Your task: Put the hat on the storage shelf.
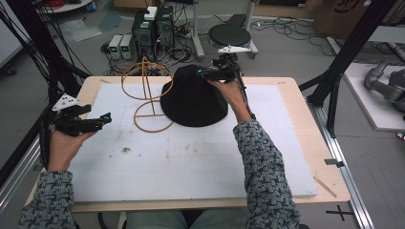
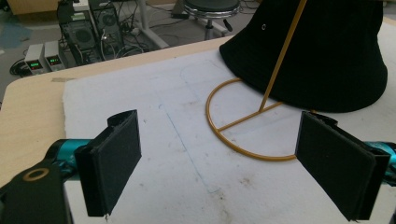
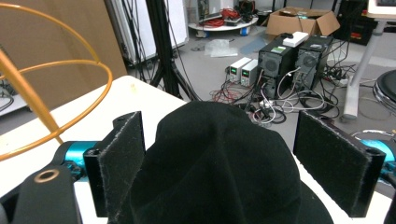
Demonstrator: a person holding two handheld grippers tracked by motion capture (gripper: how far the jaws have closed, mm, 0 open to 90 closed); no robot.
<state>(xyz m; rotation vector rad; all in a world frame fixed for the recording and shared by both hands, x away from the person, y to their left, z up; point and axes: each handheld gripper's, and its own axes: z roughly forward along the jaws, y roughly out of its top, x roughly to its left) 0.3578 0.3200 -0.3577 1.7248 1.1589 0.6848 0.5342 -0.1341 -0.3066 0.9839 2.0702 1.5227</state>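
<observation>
Two grippers spread wide, right gripper straddling black hat crown, left gripper over bare mat.

Left gripper held low at the left, jaws wide apart, right gripper reaching forward, jaws seemingly parted, forearms sleeved.

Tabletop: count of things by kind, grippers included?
Black hat: 1
Gold wire hat stand: 1
White foam board: 1
Handheld grippers: 2, the left gripper with jaws open off to the side, the right gripper with jaws open at the hat's crown
Total: 5
</observation>
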